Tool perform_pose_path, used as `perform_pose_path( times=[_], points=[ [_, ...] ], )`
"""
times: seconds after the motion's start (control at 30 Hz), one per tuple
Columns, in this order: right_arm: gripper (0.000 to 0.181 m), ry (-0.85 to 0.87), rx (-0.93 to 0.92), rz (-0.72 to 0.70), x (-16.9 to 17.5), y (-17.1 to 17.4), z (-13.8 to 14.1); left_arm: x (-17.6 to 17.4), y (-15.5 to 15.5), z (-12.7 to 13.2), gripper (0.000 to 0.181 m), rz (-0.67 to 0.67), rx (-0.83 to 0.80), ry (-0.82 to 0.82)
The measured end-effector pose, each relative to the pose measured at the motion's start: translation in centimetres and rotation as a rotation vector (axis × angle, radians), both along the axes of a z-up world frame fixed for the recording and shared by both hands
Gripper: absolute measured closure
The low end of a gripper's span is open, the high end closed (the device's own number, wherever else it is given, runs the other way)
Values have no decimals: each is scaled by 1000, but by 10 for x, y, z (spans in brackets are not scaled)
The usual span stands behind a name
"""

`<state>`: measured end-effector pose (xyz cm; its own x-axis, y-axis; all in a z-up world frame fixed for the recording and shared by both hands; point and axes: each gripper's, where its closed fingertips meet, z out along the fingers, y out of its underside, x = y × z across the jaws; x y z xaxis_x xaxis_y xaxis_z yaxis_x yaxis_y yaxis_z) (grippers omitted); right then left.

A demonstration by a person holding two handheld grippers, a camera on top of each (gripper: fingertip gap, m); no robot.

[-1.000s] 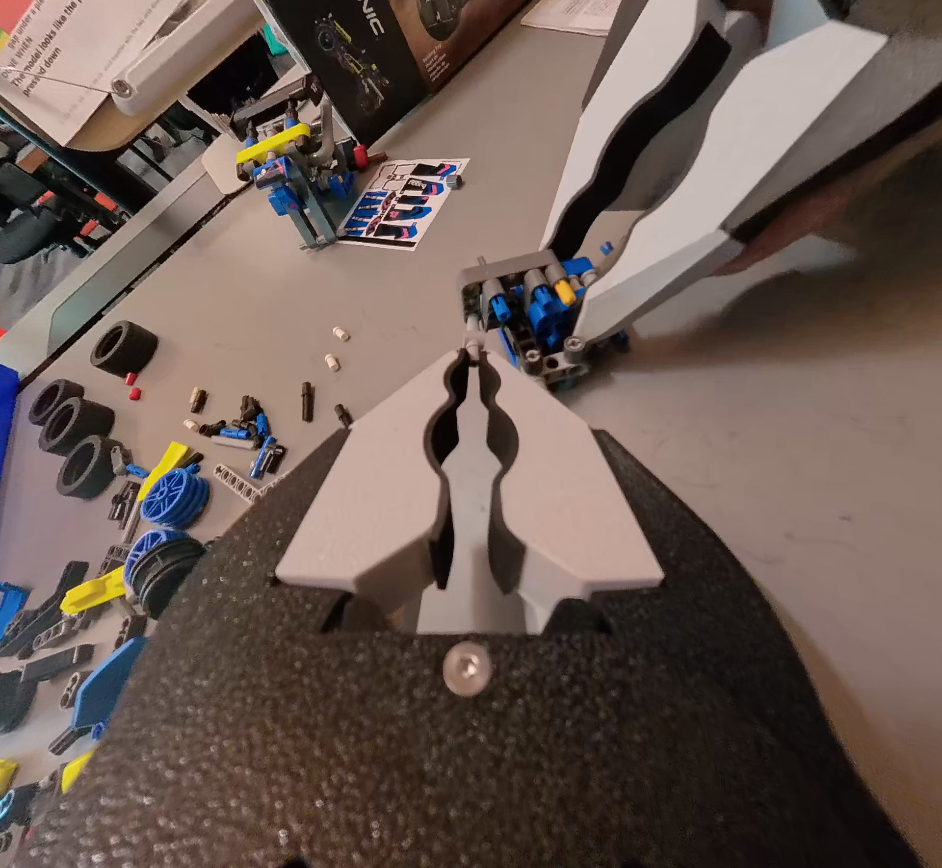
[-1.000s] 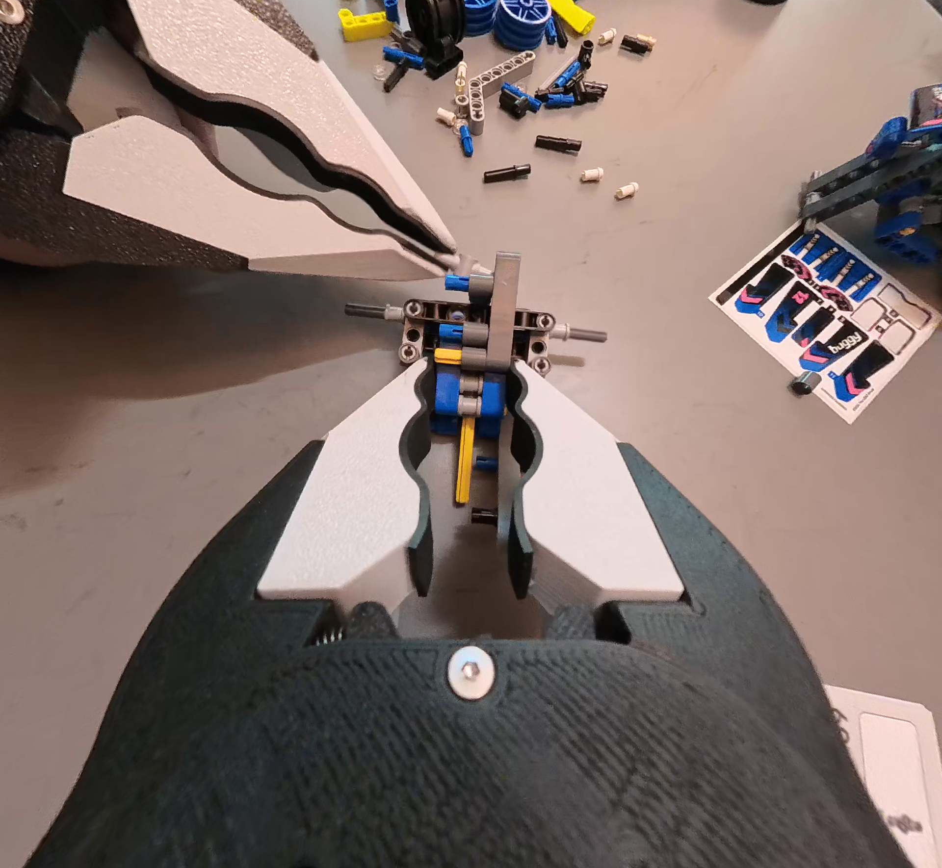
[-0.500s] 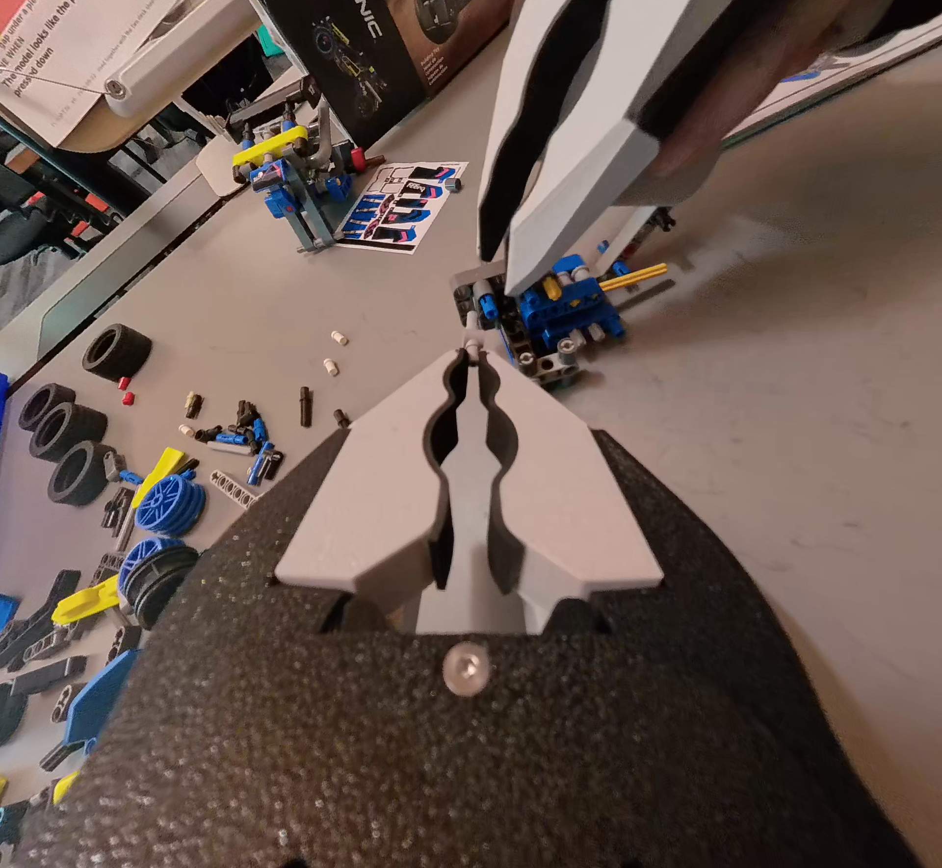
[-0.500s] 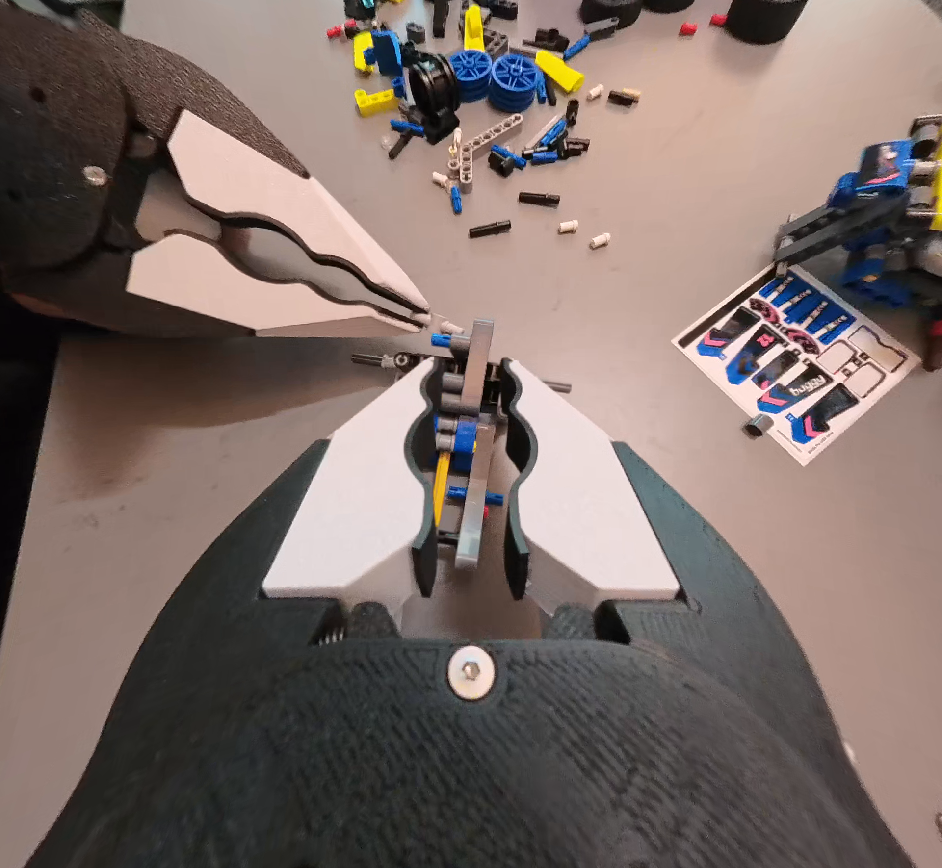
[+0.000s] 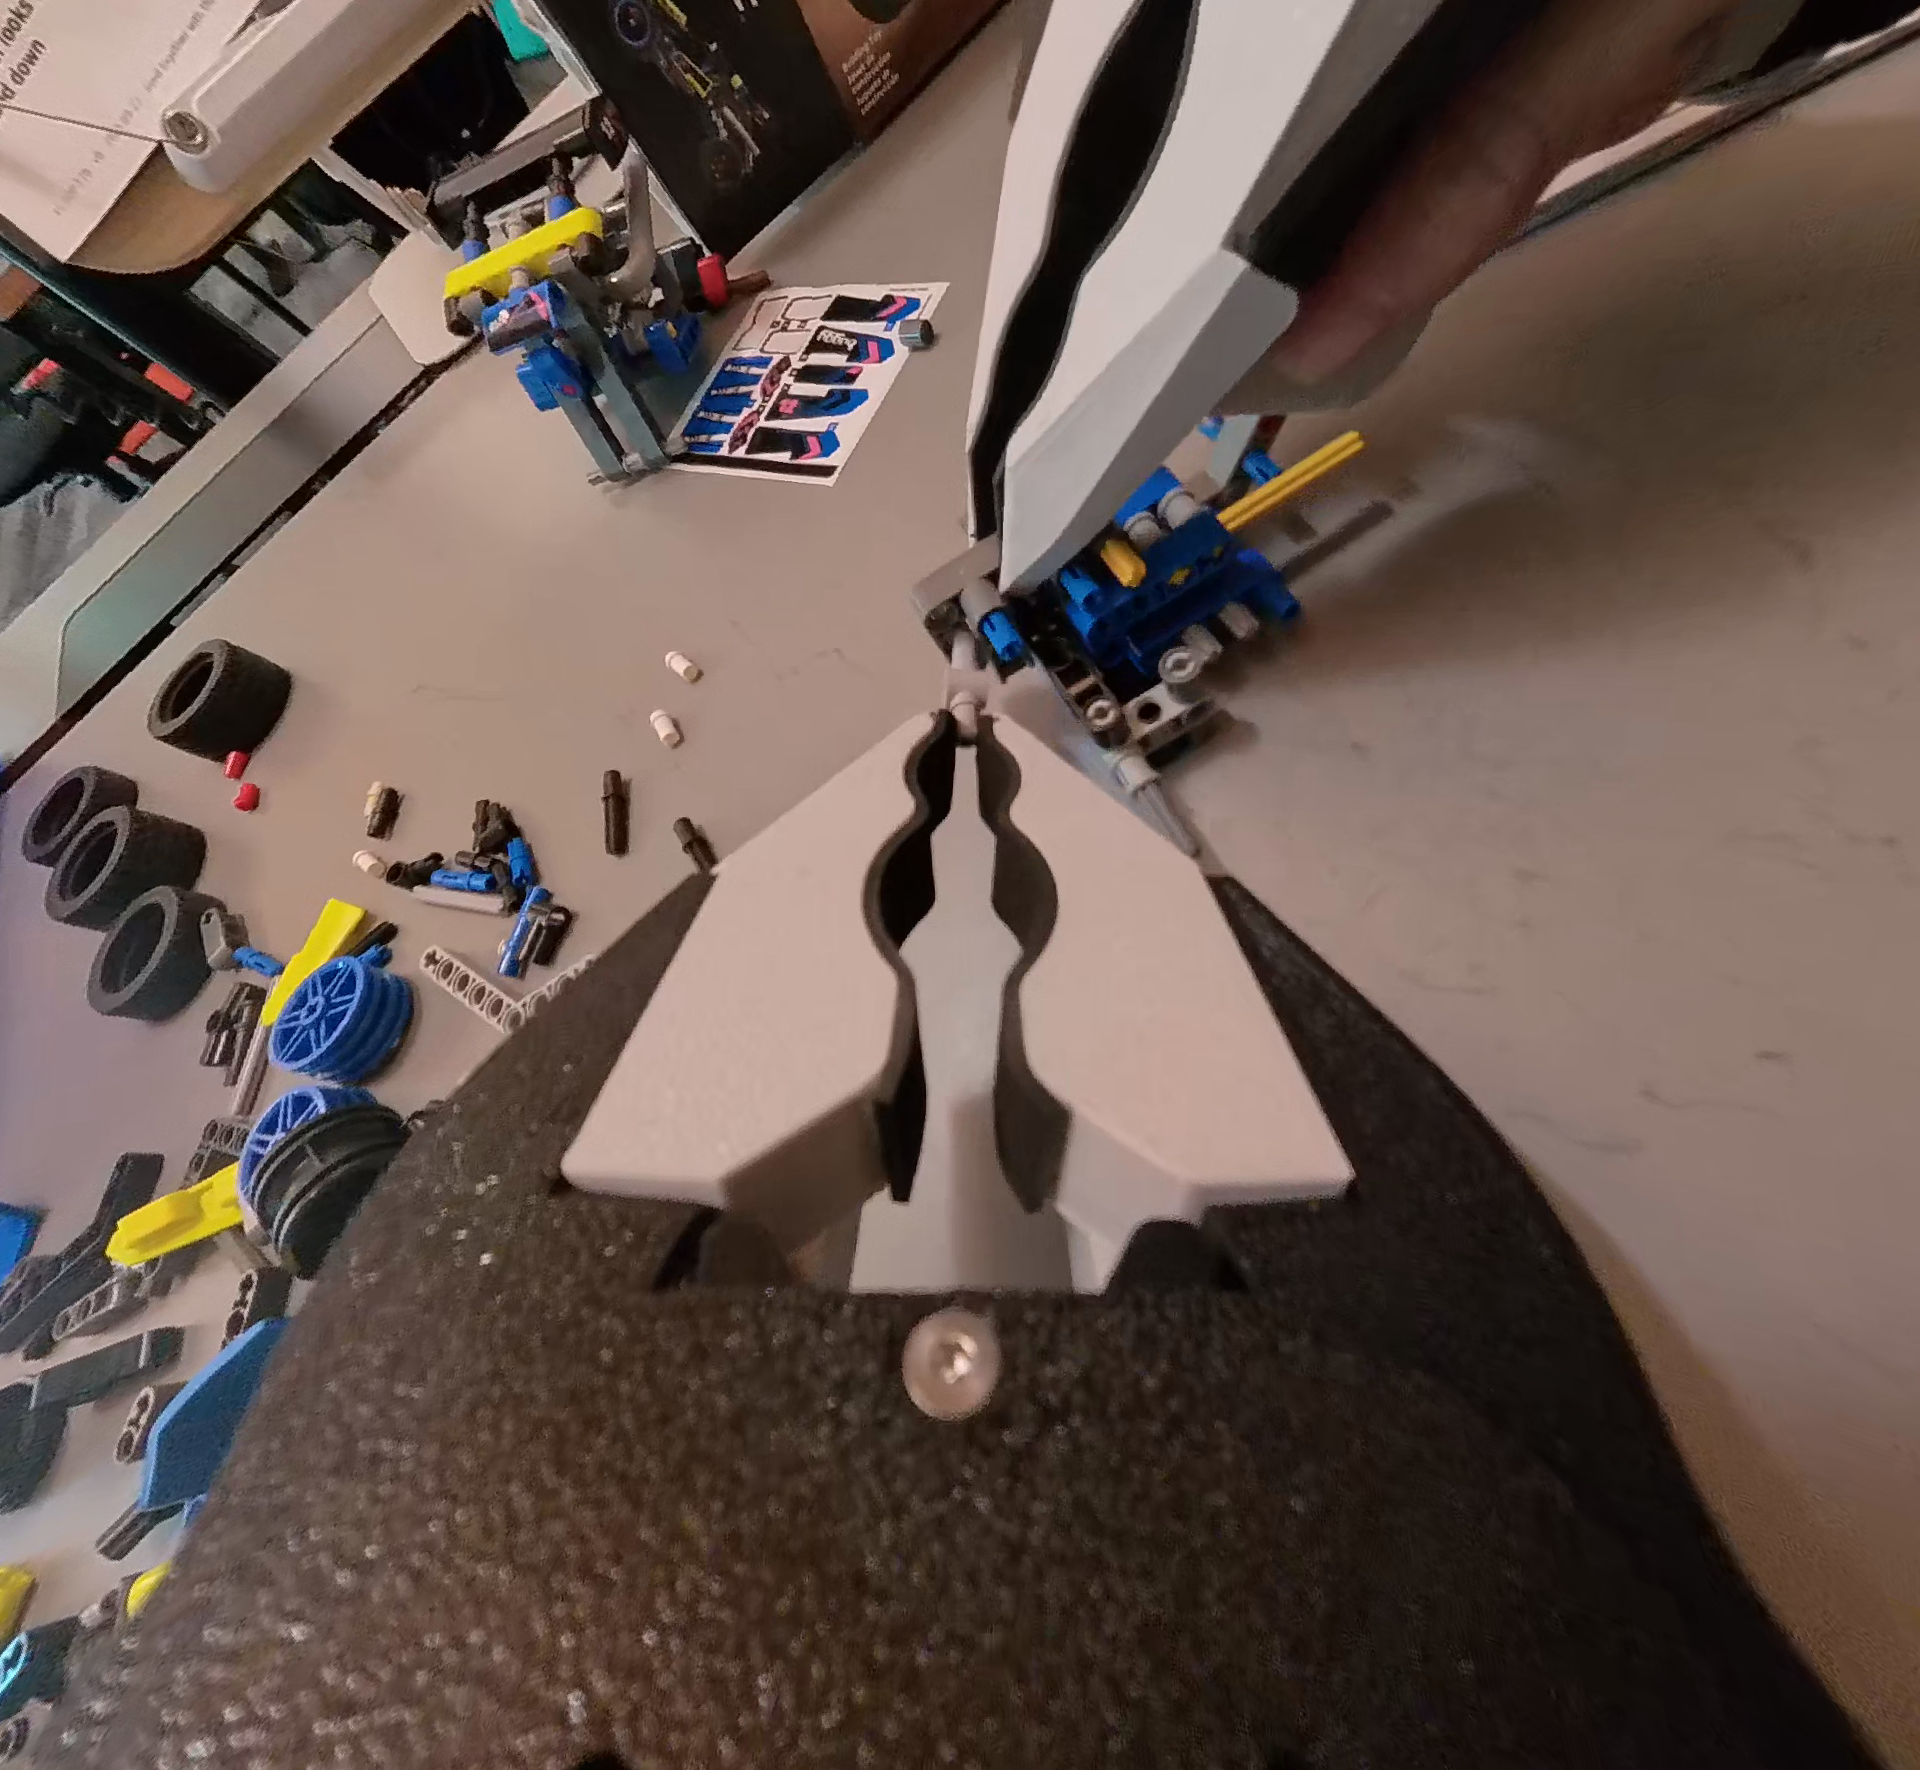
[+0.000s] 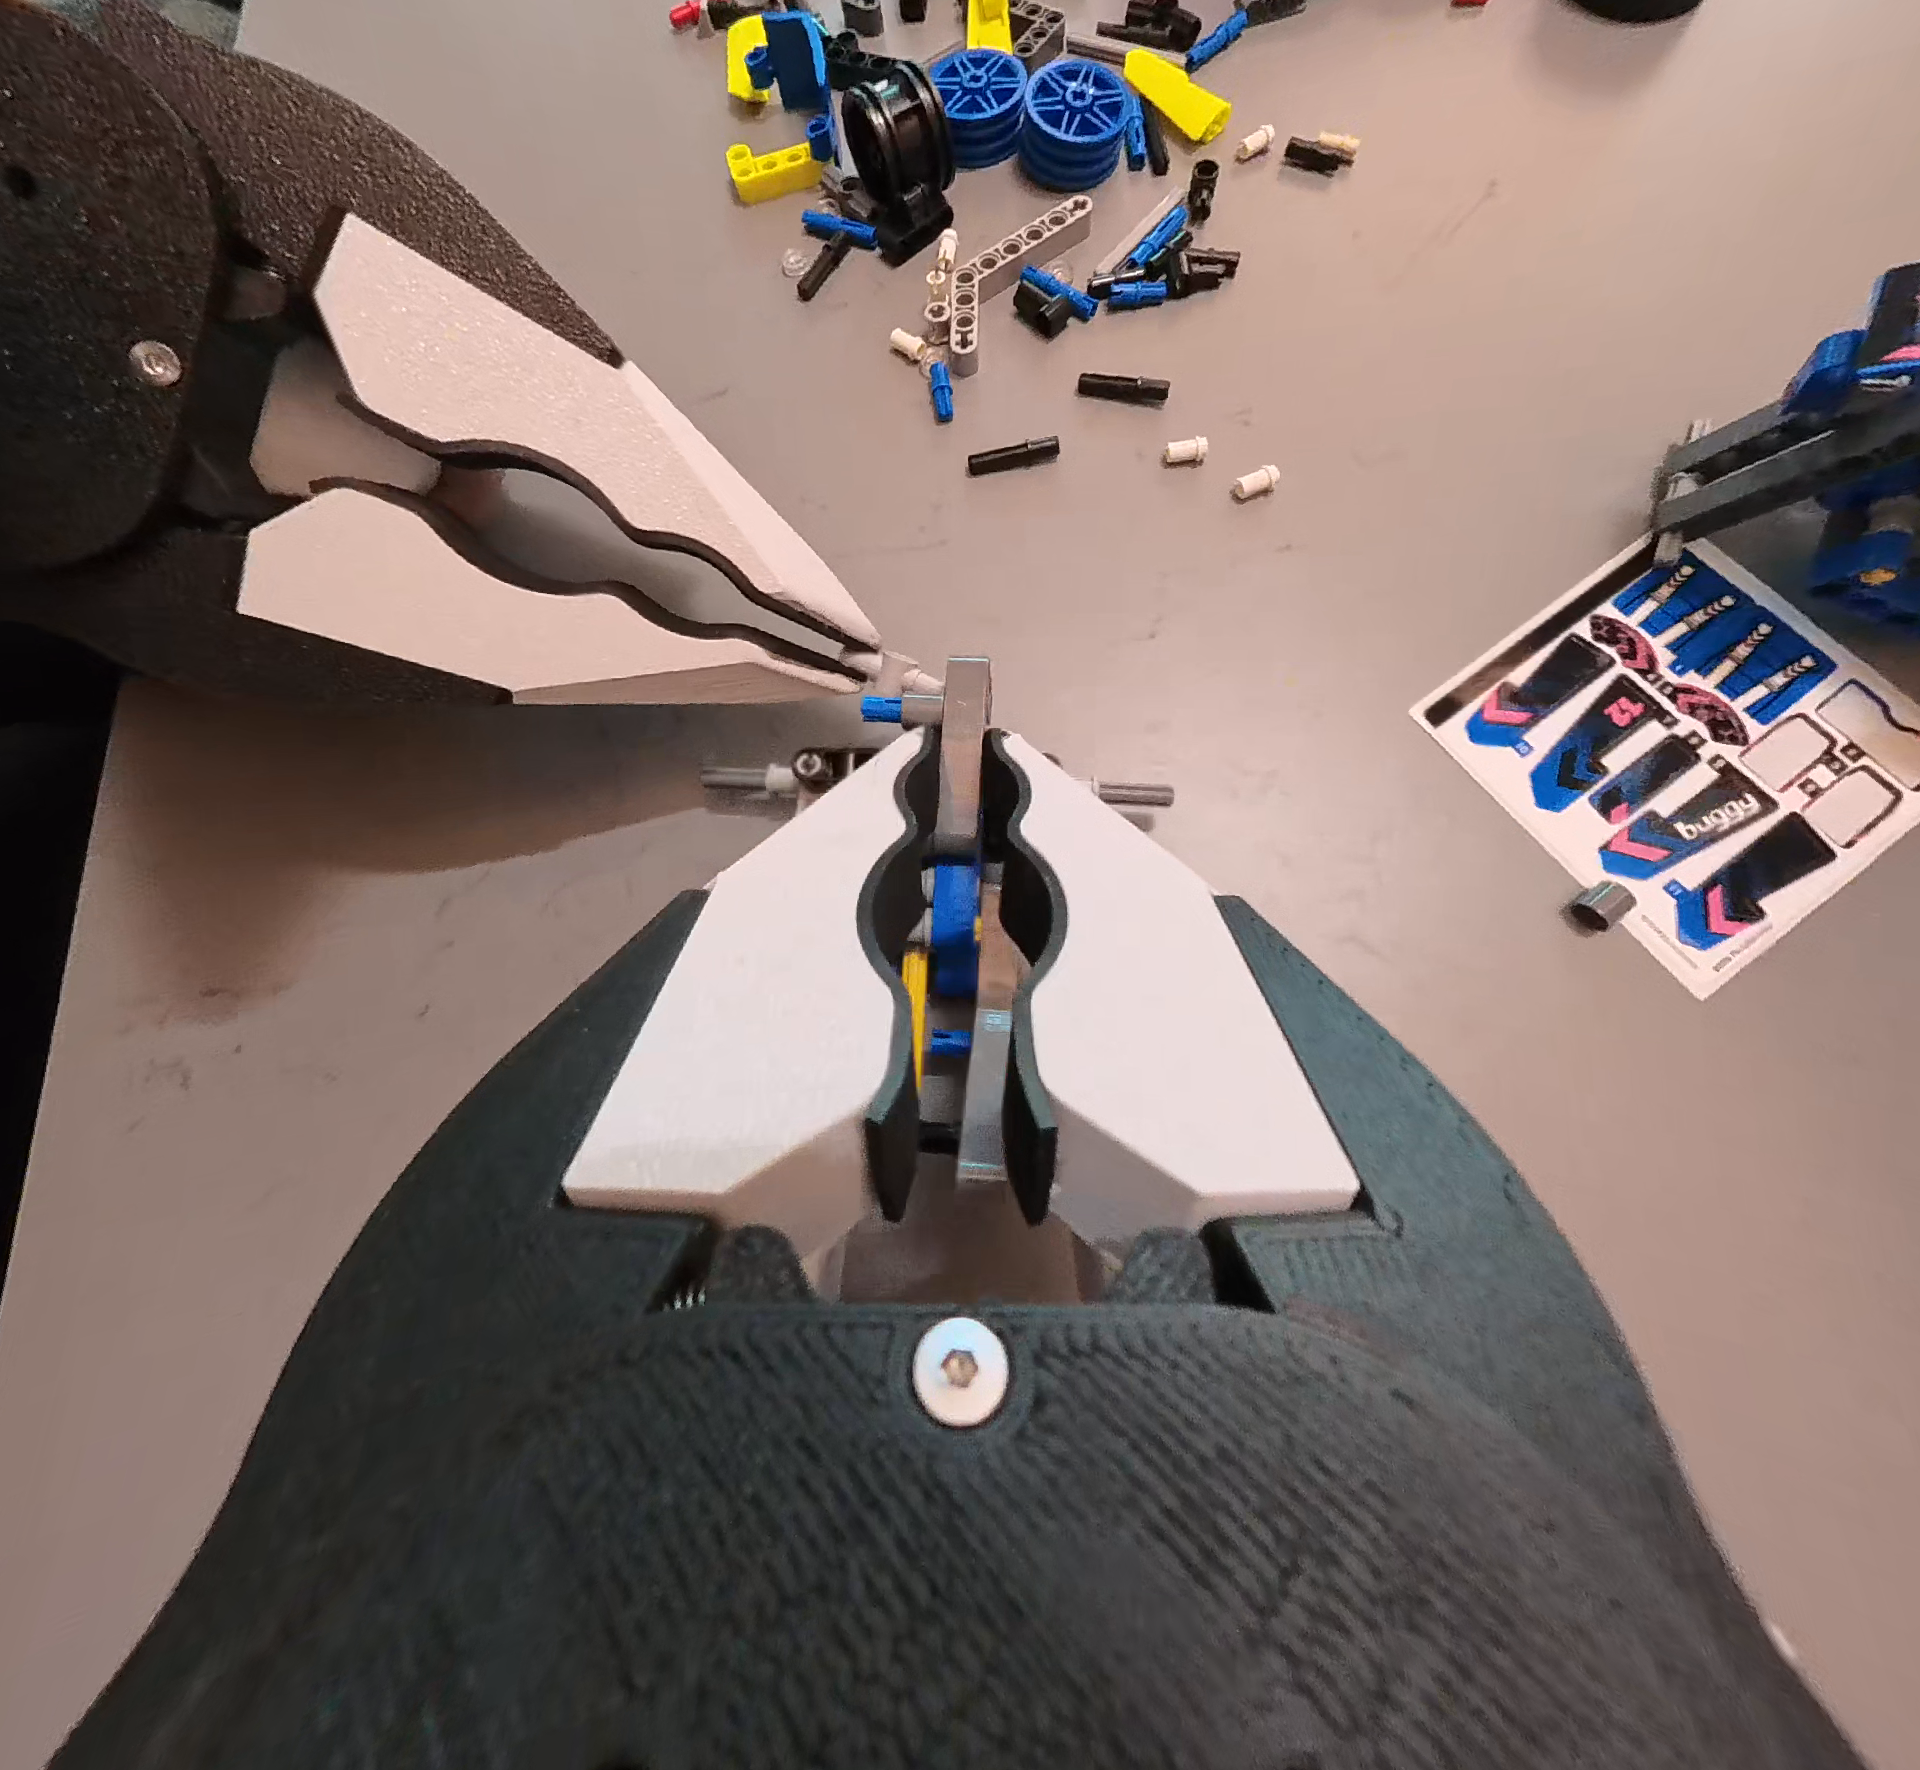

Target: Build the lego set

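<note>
Small grey pin (image 5: 968, 704) held end-on against the side of the blue-and-grey chassis (image 5: 1153, 577) on the table (image 5: 1558, 889).

The pin's long axis runs straight out from the left gripper (image 5: 964, 733), whose tips are pressed together on it, and points at the upright grey beam (image 6: 964, 733) at the chassis's near end. The chassis lies lengthwise between the fingers of the right gripper (image 6: 961, 790), clamped snugly, yellow axle (image 5: 1288, 479) trailing toward the handle. The left gripper is nearer the socket; the push likely goes along the pin's axis, crosswise to the chassis. Loose parts (image 6: 1018, 162) sit well apart.
</note>
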<state>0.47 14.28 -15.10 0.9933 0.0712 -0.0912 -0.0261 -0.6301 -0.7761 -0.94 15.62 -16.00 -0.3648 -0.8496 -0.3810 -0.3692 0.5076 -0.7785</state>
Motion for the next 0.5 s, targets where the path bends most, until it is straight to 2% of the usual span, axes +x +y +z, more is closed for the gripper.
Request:
perform_pose_path(
  times=[0.27, 0.5],
  points=[
    [175, 31, 34, -54, 0, -2, -1, -1, 2, -7, 180, 10, -54, 71],
    [175, 44, 48, -59, 0, -3, 0, -12, -7, -26, 180, -56, -215, 300]
  ],
)
